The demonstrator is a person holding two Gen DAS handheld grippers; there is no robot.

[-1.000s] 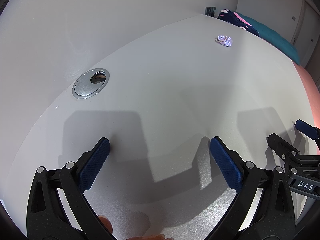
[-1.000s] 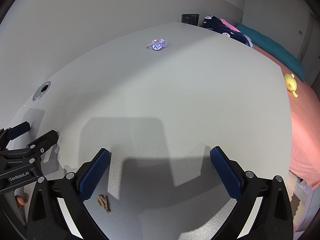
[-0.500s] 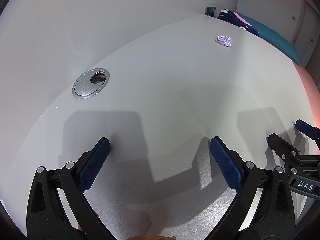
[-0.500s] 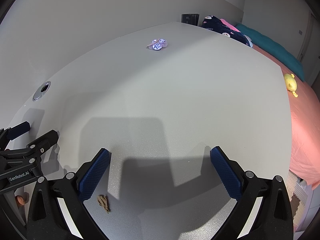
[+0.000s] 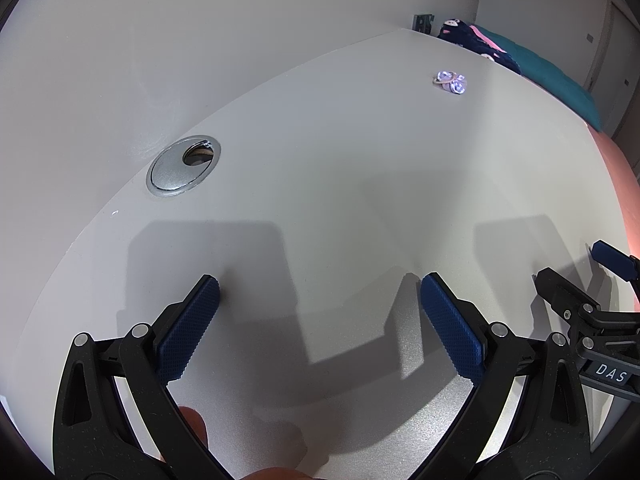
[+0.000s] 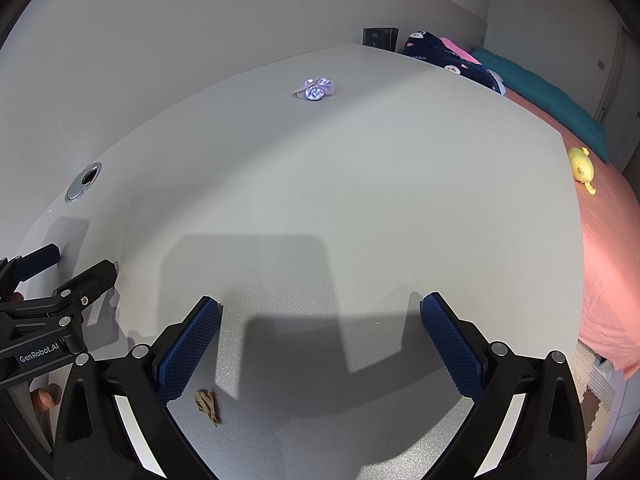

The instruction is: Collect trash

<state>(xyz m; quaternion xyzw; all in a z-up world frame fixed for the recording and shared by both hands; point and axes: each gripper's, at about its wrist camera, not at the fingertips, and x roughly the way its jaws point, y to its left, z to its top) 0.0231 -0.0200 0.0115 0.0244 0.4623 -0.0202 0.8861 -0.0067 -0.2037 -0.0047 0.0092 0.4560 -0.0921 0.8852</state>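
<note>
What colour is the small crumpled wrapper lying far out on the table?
The crumpled wrapper is pale lilac with shiny white patches; the right wrist view shows it best.

Crumpled lilac wrapper (image 6: 316,90) lies flat far back on the surface (image 6: 320,200). Small brown scrap (image 6: 207,402), possibly bark or cardboard, lies at the near edge.

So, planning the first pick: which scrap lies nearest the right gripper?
The brown scrap, just inside the right gripper; the purple wrapper sits far across the table.
</note>
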